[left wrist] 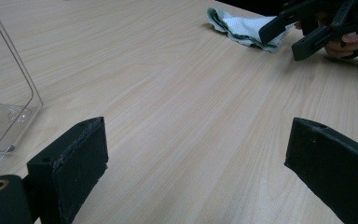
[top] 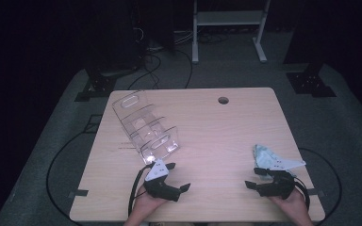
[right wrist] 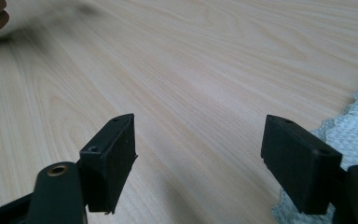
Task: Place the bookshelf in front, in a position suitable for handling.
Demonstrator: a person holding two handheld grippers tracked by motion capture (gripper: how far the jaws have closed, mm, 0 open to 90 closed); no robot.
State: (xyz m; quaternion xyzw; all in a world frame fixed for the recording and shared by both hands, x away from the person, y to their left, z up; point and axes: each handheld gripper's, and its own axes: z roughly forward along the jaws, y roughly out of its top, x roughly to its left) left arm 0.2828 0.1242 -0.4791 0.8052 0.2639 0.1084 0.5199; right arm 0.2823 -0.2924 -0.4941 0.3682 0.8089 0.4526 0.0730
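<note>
A clear plastic tiered rack (top: 143, 127) stands on the left half of the wooden table (top: 217, 127); one clear corner of the rack (left wrist: 9, 100) edges the left gripper view. A crumpled pale blue cloth (top: 275, 159) lies near the right edge. My left gripper (top: 177, 176) rests open just in front of the rack, its jaws wide over bare wood (left wrist: 196, 154). My right gripper (top: 253, 178) is open too, right beside the cloth (right wrist: 354, 126), with nothing between its jaws (right wrist: 198, 149). From the left gripper view, the cloth (left wrist: 242, 25) lies behind the right gripper (left wrist: 303, 32).
A round cable hole (top: 223, 100) sits near the table's far edge. Beyond the table stands a white frame (top: 228, 19), and cables (top: 61, 150) trail over the grey floor. Bare wood stretches between the two grippers.
</note>
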